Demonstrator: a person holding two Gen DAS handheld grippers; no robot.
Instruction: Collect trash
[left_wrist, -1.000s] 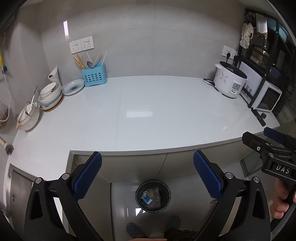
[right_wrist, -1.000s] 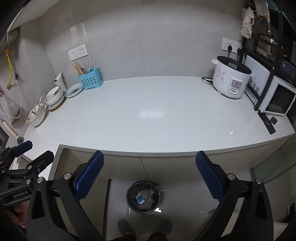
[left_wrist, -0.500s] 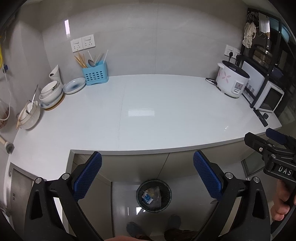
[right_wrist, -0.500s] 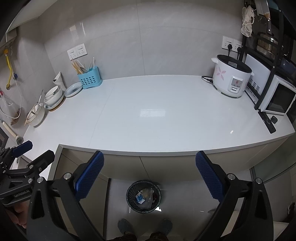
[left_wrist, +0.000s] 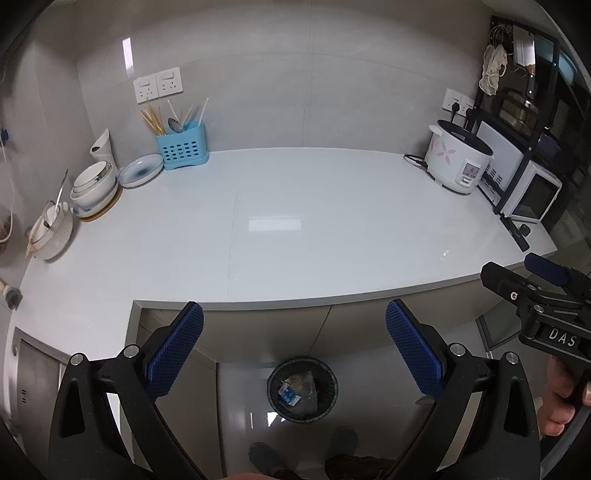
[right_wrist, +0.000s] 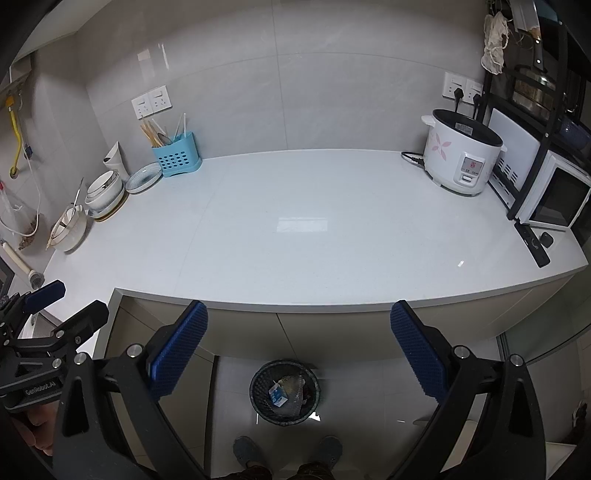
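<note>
The left gripper (left_wrist: 294, 352) and the right gripper (right_wrist: 299, 352) both hang in front of the white tabletop (right_wrist: 314, 229), fingers spread wide and holding nothing. Below, on the floor between each pair of fingers, stands the black mesh trash bin (right_wrist: 284, 393) with a crumpled carton and wrappers inside.

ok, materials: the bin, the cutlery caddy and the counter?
Bin: looks like black wire mesh, since the wall is see-through with a fine grid; could be plastic.
Caddy: light blue plastic, matte, with moulded round holes.
Counter: pale polished stone or composite; it is glossy and mirrors the ceiling light.
</note>
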